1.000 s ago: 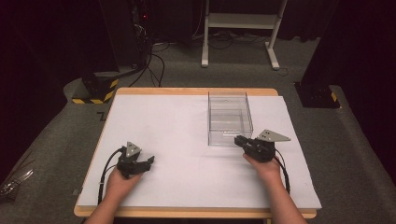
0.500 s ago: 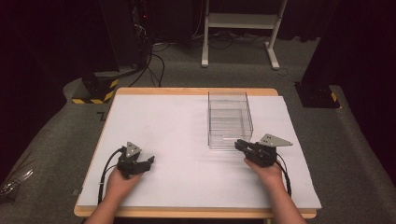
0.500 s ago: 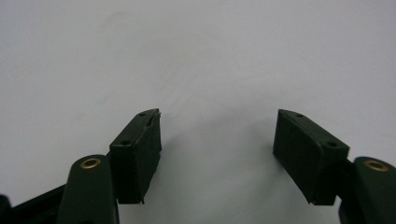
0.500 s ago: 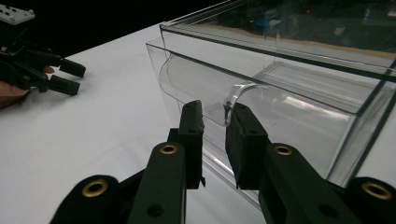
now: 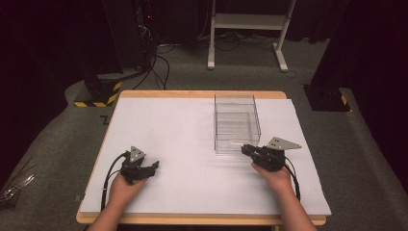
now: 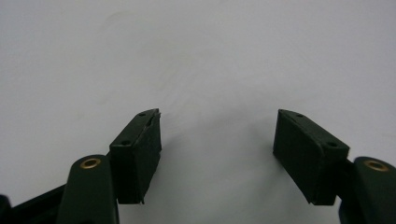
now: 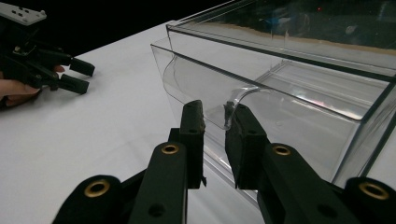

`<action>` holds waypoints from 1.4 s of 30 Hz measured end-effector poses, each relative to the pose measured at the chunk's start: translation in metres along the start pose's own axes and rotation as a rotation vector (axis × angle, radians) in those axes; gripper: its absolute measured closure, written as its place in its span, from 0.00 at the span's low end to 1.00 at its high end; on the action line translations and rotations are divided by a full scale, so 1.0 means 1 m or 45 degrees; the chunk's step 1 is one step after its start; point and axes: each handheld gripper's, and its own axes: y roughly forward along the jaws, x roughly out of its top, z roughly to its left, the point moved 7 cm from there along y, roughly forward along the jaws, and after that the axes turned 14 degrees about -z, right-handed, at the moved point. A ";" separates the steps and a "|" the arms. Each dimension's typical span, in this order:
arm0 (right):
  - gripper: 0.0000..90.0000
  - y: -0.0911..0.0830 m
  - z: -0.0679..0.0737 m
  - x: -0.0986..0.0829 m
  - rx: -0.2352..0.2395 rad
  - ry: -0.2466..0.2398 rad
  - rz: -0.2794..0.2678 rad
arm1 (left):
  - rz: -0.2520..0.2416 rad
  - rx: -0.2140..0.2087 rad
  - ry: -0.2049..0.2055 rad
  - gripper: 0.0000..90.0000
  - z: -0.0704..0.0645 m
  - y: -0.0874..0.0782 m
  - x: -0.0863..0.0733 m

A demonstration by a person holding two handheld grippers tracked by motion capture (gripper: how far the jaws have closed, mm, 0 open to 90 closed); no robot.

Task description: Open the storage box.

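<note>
A clear plastic drawer box [image 5: 237,120] stands on the white table [image 5: 178,125], right of centre. In the right gripper view its drawer [image 7: 299,116] sticks out a little from the outer case. My right gripper [image 5: 244,149] is at the drawer's near front, and its jaws [image 7: 215,112] are shut on the curved clear handle lip [image 7: 245,94]. The drawer looks empty. My left gripper [image 5: 155,167] rests low on the table at the front left, open, with bare white surface between its jaws [image 6: 217,126]. It also shows far off in the right gripper view [image 7: 81,74].
The table has a wooden rim [image 5: 192,94]. Beyond it on the grey carpet stand a white frame's legs [image 5: 245,43], a black stand with a yellow-black striped base [image 5: 98,91] and loose cables [image 5: 159,62]. A black block [image 5: 327,96] sits at the back right.
My right gripper has shifted slightly toward the table's near edge at the drawer's front. The left gripper has stayed in place.
</note>
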 end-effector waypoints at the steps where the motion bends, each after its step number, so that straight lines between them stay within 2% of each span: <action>1: 0.86 0.000 0.000 0.000 0.003 -0.003 0.000 | 0.001 -0.001 -0.001 0.36 0.000 0.000 0.000; 20: 0.90 -0.018 0.015 -0.004 0.037 -0.014 0.004 | -0.001 0.008 0.005 0.36 -0.001 0.000 0.000; 25: 0.90 -0.022 0.019 -0.006 0.037 0.003 -0.008 | -0.002 0.003 0.000 0.36 0.000 0.000 0.000; 42: 0.91 -0.035 0.033 -0.009 0.067 0.002 0.002 | 0.001 0.000 -0.005 0.36 0.000 0.000 0.000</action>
